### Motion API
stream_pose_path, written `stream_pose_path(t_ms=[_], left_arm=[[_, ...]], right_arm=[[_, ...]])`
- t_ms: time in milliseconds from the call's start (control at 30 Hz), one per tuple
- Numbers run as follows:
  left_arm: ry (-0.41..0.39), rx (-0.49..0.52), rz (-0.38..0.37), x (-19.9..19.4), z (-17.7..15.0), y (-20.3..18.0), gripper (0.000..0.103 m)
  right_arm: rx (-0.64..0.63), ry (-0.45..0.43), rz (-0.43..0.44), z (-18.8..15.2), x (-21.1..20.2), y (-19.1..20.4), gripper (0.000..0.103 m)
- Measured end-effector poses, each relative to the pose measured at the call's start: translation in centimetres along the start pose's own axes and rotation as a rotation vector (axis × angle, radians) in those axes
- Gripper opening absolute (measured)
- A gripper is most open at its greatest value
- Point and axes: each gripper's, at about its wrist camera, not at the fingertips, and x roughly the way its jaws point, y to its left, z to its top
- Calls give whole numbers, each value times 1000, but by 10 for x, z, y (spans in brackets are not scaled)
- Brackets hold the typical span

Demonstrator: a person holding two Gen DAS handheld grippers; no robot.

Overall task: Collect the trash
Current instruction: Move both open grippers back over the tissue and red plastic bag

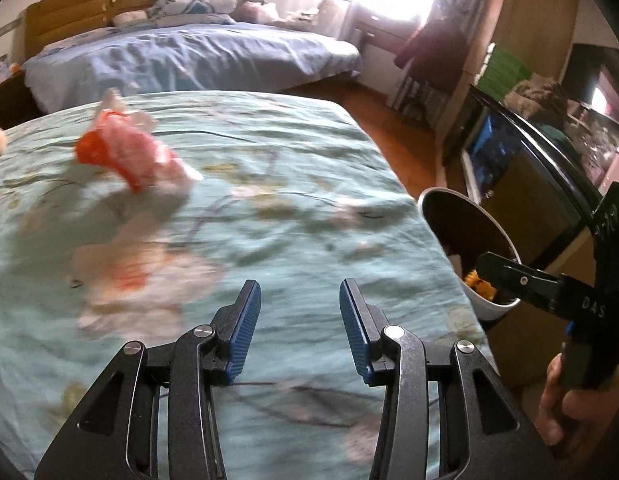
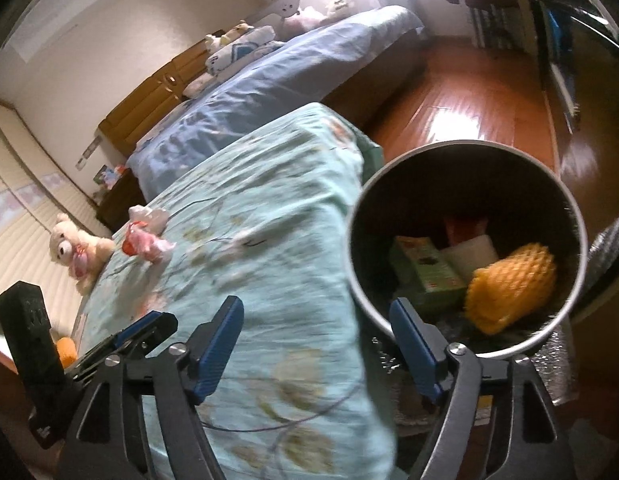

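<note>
A crumpled red and white plastic wrapper (image 1: 129, 152) lies on the teal flowered bedspread (image 1: 269, 200), far ahead and left of my left gripper (image 1: 300, 320). That gripper is open with nothing between its blue pads. The same wrapper (image 2: 147, 240) shows small in the right wrist view. A round trash bin (image 2: 465, 248) stands on the floor at the bed's right edge, holding a yellow foam net (image 2: 513, 284), a green box (image 2: 425, 272) and white scraps. My right gripper (image 2: 315, 344) hangs open and empty by the bin's near rim. The bin (image 1: 469, 248) shows beside the bed in the left wrist view.
A teddy bear (image 2: 75, 248) sits at the bed's far left end. A second bed with a blue cover (image 1: 189, 60) stands beyond. Wooden floor (image 2: 469, 104) runs between the beds and a cabinet (image 1: 521, 184) on the right. A person's hand (image 1: 565, 404) holds the right gripper.
</note>
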Motion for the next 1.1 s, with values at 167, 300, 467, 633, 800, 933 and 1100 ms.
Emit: stream_pose_path(t_ms=[167, 300, 467, 633, 800, 933, 1100], left_arm=[[-8, -62, 23, -12, -6, 29, 41], [-14, -90, 49, -18, -9, 45, 41], [-23, -123, 79, -23, -11, 64, 45], [-34, -150, 112, -30, -11, 84, 45], [-40, -182, 142, -34, -12, 106, 45], [-39, -205, 162, -37, -12, 124, 45], [-41, -216, 182, -39, -9, 139, 45]], right_arm=[[-19, 6, 28, -4, 8, 19, 81], [-55, 16, 48, -7, 17, 37, 81], [-91, 38, 71, -11, 32, 56, 81], [-147, 48, 92, -12, 45, 74, 81], [-195, 62, 116, -11, 58, 90, 81], [-234, 75, 139, -10, 71, 105, 81], [-294, 86, 166, -6, 84, 124, 81]])
